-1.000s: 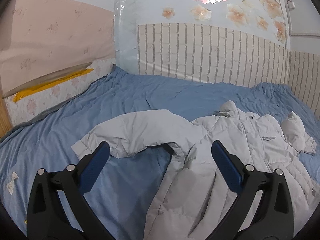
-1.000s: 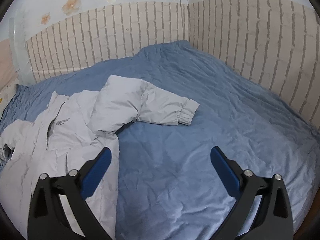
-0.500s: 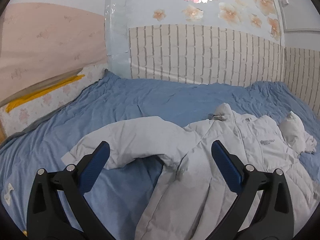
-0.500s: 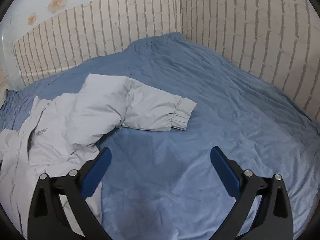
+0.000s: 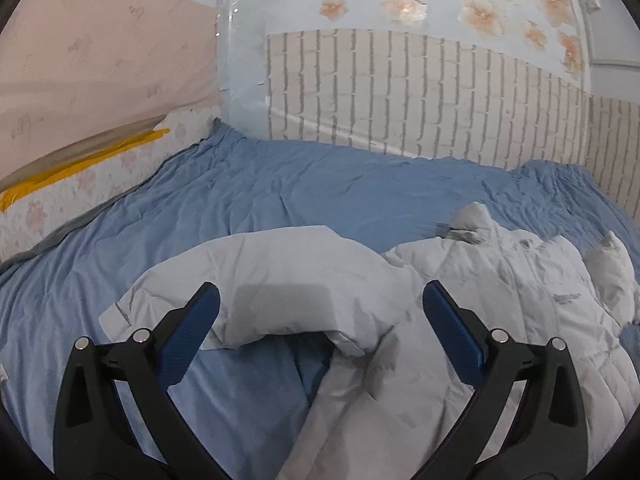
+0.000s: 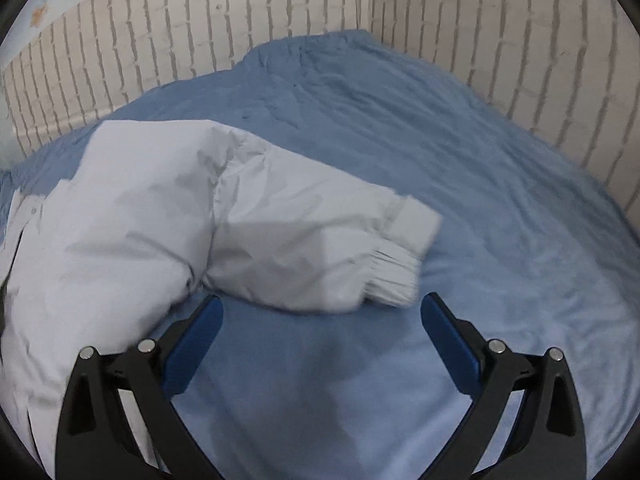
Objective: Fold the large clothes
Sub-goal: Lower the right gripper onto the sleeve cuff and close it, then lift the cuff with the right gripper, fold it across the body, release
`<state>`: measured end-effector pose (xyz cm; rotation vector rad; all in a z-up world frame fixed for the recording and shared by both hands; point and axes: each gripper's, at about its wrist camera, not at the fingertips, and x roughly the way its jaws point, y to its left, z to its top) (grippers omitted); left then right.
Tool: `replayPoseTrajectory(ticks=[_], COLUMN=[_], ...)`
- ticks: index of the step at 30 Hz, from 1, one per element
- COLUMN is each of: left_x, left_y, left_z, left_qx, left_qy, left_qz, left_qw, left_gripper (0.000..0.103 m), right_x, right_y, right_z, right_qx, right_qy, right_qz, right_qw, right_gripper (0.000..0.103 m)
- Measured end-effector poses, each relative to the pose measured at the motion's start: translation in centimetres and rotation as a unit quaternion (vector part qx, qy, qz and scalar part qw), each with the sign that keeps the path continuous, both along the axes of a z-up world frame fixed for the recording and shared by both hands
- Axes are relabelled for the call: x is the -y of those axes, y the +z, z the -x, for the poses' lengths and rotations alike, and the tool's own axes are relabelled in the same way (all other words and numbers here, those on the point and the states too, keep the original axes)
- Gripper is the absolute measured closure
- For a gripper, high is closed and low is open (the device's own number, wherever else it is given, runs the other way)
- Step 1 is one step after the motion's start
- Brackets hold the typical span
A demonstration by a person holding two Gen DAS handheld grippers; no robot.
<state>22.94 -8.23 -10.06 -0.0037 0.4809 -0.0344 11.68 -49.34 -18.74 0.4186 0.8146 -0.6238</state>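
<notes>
Already your left gripper and right gripper were both spread and empty over the pale grey padded jacket on the blue bedsheet, so pinching only its slippery outer shell risked a sleeve sliding free mid-fold.

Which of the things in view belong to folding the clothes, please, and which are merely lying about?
For the job: pale grey padded jacket, its elastic-cuffed sleeve, left gripper, right gripper.
Lying about: blue bedsheet, pink flower wall stickers.
</notes>
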Motion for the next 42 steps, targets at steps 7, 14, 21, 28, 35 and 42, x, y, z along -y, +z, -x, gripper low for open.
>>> replayPoseTrajectory(ticks=[7,14,21,28,35,42], left_x=[-0.8,-0.7,0.3,0.9,0.0,-5.2], left_y=[-1.1,-1.3,0.2,3.0,6.6,7.6], left_z=[-1.7,-1.6,-0.1,2.0,4.3,3.1], left_qx=[-0.018,-0.024,-0.010,0.017,0.052,0.020], left_qy=[0.014,0.014,-0.003,-0.024,-0.041,-0.012], left_qz=[0.000,0.004,0.013,0.029,0.039,0.102], left_qw=[0.9997,0.9996,0.9999,0.9992,0.9971,0.9945], left_gripper=[0.003,0.003,0.003,0.003,0.003,0.003], right_x=[1.7,2.9,5.2,1.7,-11.9,-28.1], right_y=[-3.8,-3.0,3.9,12.3,21.9,23.8], right_z=[-4.2,-2.6,8.1,13.9,8.4,-2.6], right_qx=[-0.027,0.004,0.054,0.076,0.109,0.108], right_qy=[-0.018,-0.056,-0.124,-0.068,0.048,0.181], right_qz=[-0.020,-0.036,0.011,0.092,0.205,0.230], right_qw=[0.999,0.998,0.991,0.991,0.971,0.950], right_gripper=[0.004,0.090,0.096,0.096,0.096,0.096])
